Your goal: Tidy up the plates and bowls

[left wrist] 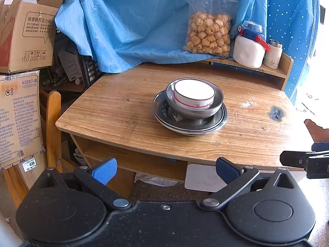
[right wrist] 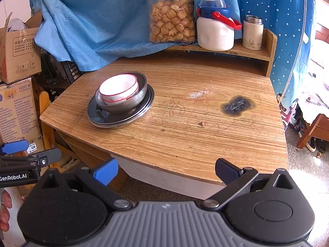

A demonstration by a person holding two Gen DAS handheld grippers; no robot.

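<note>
White bowl [left wrist: 194, 94] nests in steel bowl [left wrist: 195, 111] atop plates [left wrist: 164, 111].

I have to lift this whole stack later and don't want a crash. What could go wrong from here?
The white bowl sits tilted inside the steel bowl, so it may slide or rattle when moved. The steel bowl sits off-centre on the steel plates, so lifting the plates alone could tip it. The stack stands near the table edge in the right wrist view; a nudge from the open left claw or right claw might push it off.
</note>
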